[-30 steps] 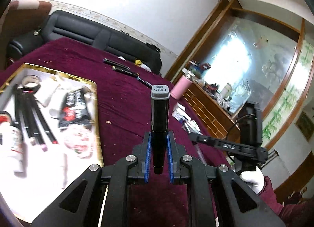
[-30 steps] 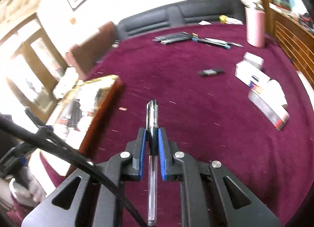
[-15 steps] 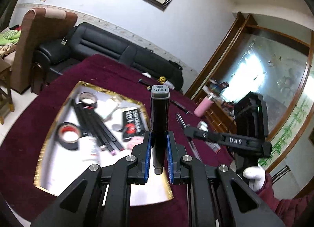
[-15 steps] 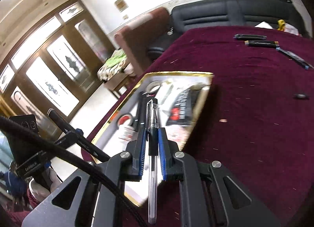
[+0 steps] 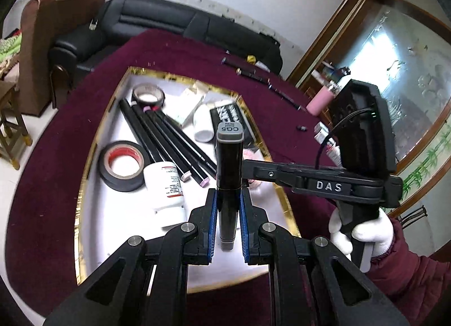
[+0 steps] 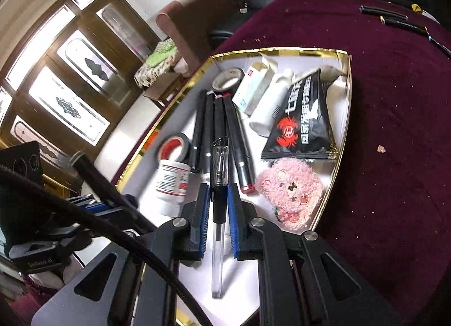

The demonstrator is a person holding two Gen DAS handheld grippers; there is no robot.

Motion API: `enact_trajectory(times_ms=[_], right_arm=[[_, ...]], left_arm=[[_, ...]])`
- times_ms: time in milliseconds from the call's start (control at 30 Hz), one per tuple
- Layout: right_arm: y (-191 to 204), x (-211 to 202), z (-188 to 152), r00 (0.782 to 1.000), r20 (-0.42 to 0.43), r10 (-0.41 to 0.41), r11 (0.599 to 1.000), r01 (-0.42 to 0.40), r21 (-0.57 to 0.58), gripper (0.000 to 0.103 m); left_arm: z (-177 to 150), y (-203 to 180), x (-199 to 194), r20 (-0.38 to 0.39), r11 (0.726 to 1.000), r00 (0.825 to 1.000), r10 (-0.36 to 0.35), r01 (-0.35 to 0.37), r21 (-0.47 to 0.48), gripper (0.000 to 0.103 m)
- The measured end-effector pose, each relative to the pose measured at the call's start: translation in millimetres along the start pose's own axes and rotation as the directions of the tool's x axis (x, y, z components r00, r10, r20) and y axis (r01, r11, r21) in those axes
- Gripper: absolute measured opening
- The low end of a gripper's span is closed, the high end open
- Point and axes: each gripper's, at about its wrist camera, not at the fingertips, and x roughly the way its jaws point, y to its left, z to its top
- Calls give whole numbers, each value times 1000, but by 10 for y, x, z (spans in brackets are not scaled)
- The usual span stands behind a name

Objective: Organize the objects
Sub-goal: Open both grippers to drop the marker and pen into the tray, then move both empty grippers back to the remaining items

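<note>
My left gripper [image 5: 228, 199] is shut on a black marker with a grey CG5 cap [image 5: 229, 162], held above the near part of a gold-rimmed white tray [image 5: 93, 140]. My right gripper [image 6: 219, 196] is shut on a clear gel pen [image 6: 218, 185], also above the tray [image 6: 345, 117]. The tray holds several black markers [image 5: 166, 140], two tape rolls [image 5: 124, 165], a white bottle [image 5: 167, 188], a black snack bag [image 6: 304, 117] and a pink plush [image 6: 291, 188]. The right gripper body shows at the right of the left wrist view [image 5: 332, 185].
The tray lies on a maroon table [image 6: 394, 100]. Loose pens [image 5: 253, 73] lie at the table's far side, with a pink cup [image 5: 320, 102] and small boxes [image 5: 324, 134] to the right. A black sofa [image 5: 169, 21] and a brown chair [image 5: 36, 44] stand beyond the table.
Both grippers have moved from over the bare maroon cloth to above the tray and lower toward it. Each still holds its pen.
</note>
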Motion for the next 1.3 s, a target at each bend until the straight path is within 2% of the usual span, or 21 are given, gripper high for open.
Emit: enact_trajectory(times_ms=[167, 333, 500, 700, 767, 833, 933, 1000, 1067, 1300], right_arm=[[-16, 71, -12, 999, -18, -30, 1000, 30, -4, 11], [-21, 51, -27, 997, -8, -71, 997, 71, -15, 11], [-36, 22, -57, 997, -12, -81, 997, 81, -8, 12], [-56, -27, -68, 997, -3, -79, 997, 79, 7, 16], [-47, -47, -56, 997, 6, -74, 997, 74, 6, 18], [-19, -60, -45, 997, 17, -69, 998, 69, 2, 21], [10, -144, -59, 997, 40, -64, 998, 64, 0, 31], [16, -206, -68, 996, 54, -68, 998, 68, 6, 39], [2, -277, -81, 996, 70, -63, 998, 62, 13, 40], [-88, -512, -137, 990, 121, -68, 997, 63, 42, 47]], left_arm=[[0, 60, 184, -25, 999, 1000, -3, 2, -38, 13], [-22, 116, 272, -48, 998, 998, 34, -37, -59, 16], [-69, 81, 401, -82, 998, 996, 45, -49, -47, 16], [-79, 38, 461, -93, 993, 990, 102, -106, -47, 19], [-78, 4, 428, -87, 992, 990, 112, -116, -42, 28], [-74, -52, 380, -70, 990, 989, 132, -134, -32, 50], [-64, -166, 304, -34, 985, 984, 173, -173, -9, 62], [-51, -244, 264, -10, 978, 978, 210, -210, 8, 62], [-53, -334, 231, 13, 969, 970, 244, -244, 33, 62], [-73, -729, 95, 140, 909, 918, 372, -391, 147, 62]])
